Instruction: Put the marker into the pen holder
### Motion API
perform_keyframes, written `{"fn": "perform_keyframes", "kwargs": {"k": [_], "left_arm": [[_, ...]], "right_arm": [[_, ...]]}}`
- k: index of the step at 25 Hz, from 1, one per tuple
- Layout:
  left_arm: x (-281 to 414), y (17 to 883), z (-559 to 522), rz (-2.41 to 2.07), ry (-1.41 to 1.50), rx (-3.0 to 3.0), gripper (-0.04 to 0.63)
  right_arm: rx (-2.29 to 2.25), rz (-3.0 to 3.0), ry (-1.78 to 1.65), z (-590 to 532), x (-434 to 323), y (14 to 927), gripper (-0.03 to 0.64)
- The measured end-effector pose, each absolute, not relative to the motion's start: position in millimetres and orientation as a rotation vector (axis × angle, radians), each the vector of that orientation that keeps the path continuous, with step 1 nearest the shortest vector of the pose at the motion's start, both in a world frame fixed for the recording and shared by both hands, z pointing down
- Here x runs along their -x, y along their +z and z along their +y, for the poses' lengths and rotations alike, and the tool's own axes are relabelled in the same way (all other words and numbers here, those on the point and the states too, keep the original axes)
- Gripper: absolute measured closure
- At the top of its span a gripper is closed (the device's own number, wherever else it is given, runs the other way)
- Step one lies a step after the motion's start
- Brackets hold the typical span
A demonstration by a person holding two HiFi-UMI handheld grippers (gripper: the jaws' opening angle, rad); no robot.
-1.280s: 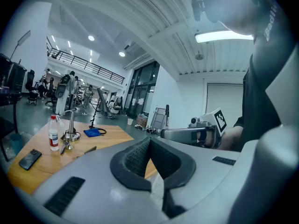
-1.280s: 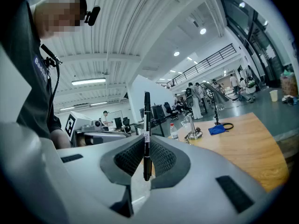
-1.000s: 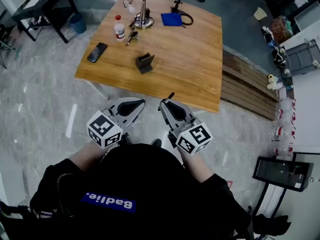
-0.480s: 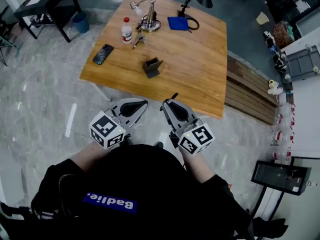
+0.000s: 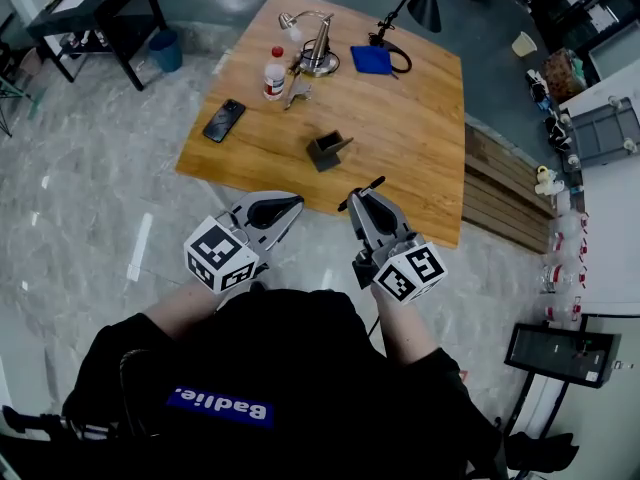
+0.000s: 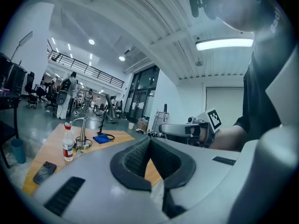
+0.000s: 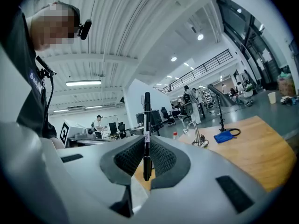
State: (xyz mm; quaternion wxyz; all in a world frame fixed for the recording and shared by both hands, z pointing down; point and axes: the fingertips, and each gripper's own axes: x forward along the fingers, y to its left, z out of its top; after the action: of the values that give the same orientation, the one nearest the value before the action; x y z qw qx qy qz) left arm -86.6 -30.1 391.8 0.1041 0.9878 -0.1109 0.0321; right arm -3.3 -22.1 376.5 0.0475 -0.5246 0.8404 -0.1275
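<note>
Marker (image 7: 146,134) is standing upright between the jaws of the right gripper (image 5: 361,199), which are pressing on its black barrel from both sides; its lower end is sitting low between the ribbed pads while the longer upper part is rising well above the jaw tips; in the head view that end is poking out past the tips, toward the table (image 5: 425,128); the gripper's tips are showing over the table's near edge, with the person's hand holding it from behind; the left gripper (image 6: 149,142) is hanging just beside the right one, apart from it, its jaws pressed together with nothing between them; the holder (image 5: 327,150), a small dark box, is standing on the wood beyond both grippers, near the marker's free end but clearly apart from it; farther back on the table a bottle (image 5: 274,72) with a red cap is standing beside a chrome lamp (image 5: 318,44); a phone (image 5: 225,120) is lying near the left edge, and a blue cloth (image 5: 375,59) is lying toward the far side.
</note>
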Motion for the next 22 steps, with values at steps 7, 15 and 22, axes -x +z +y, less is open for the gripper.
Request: {"fn": "perform_keyframes", "kwargs": {"k": [7,15,22], "left_arm": [[72,395,-67,-0.355,0.069,-2.911,0.586],[24,401,-121,-0.471,0.107,-2.909,0.586],[-23,423,-163,-0.597,0.192,-2.857,0.587]], "right_arm": [[1.588,2.585,-0.360,-70,-19,379,0.580],[1.457,2.647,-0.381,-139,-63,396,0.580],[1.287,2.709,-0.438,-197,-112,429,0.580]]}}
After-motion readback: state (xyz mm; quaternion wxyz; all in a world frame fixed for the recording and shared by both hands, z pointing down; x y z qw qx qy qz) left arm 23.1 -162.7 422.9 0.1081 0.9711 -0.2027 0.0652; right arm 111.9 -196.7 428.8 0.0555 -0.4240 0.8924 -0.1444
